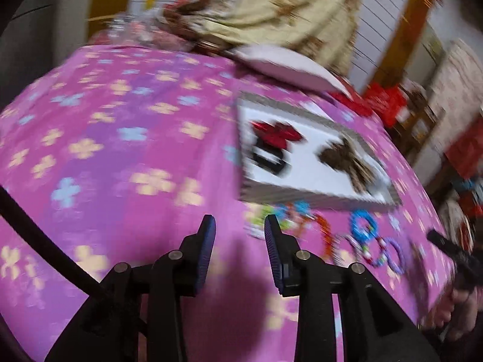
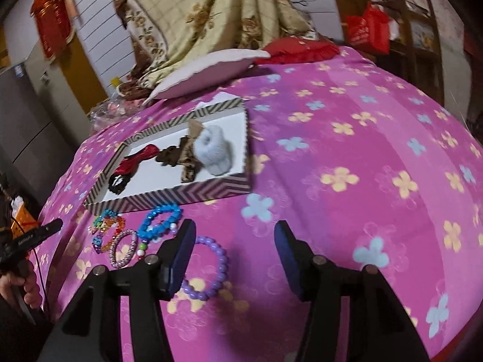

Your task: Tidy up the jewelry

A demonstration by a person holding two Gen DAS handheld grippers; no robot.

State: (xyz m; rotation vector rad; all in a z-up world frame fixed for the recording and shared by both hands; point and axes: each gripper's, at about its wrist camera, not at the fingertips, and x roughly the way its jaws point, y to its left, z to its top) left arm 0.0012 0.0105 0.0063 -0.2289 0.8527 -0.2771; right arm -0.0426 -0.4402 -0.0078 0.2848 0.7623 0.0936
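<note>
A shallow box with a chevron rim (image 2: 181, 194) (image 1: 302, 197) lies on the pink flowered bedspread (image 2: 362, 157). Inside it are a red bow (image 2: 135, 158), a brown bow (image 2: 178, 157), a white fluffy scrunchie (image 2: 214, 150) and a black-and-white piece (image 2: 117, 182). Several bead bracelets lie in front of the box: a blue one (image 2: 160, 220), a multicoloured one (image 2: 105, 220), a pink bangle (image 2: 122, 249) and a purple one (image 2: 211, 271). My right gripper (image 2: 235, 250) is open above the bedspread, its left finger partly covering the purple bracelet. My left gripper (image 1: 240, 235) stands open and empty, left of the bracelets.
A pale pillow (image 2: 205, 69), a red cushion (image 2: 302, 49) and a cream flowered blanket (image 2: 211, 15) lie at the far end of the bed. A red bag (image 2: 368, 30) hangs on a wooden chair at the right. Bare bedspread stretches to the box's right.
</note>
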